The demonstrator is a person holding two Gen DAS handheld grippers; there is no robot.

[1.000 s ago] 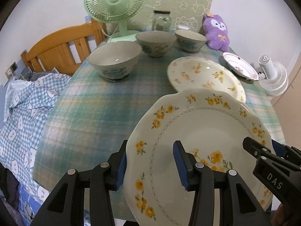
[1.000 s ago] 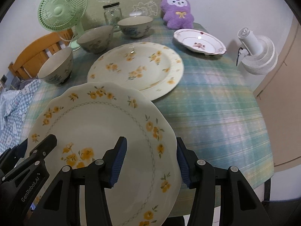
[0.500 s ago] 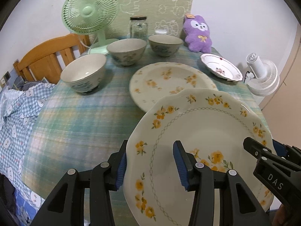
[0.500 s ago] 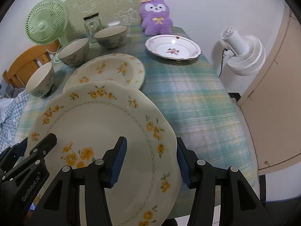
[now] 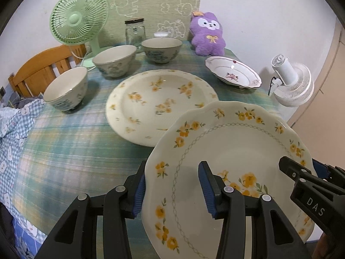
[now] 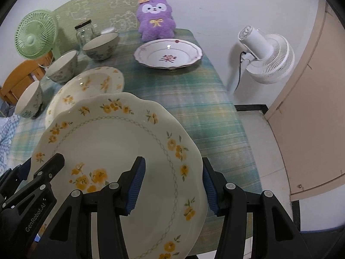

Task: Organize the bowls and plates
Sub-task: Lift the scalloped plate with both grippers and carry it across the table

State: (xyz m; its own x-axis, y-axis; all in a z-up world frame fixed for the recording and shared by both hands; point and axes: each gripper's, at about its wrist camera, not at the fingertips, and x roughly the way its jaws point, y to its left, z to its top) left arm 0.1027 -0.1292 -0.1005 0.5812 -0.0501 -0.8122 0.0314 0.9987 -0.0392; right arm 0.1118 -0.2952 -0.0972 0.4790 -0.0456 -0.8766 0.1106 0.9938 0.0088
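Glossy glazed plate (image 5: 232,142); matt woven tablecloth (image 5: 71,142); fuzzy plush toy (image 5: 207,35).

Plaid-clothed table (image 5: 71,142) carries bowls (image 5: 65,90), plates (image 5: 159,103).

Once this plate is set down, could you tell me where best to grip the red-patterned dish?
Take the red-patterned dish by its near rim, coming from the front. The wavy rim flares up off the tablecloth, leaving room under it, and the purple plush toy crowds the far side.

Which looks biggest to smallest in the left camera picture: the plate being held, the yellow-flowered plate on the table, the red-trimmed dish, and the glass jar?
1. Held plate, though it is nearest the camera, which inflates it.
2. Yellow-flowered plate on the table.
3. Red-trimmed dish.
4. Glass jar, farthest away.
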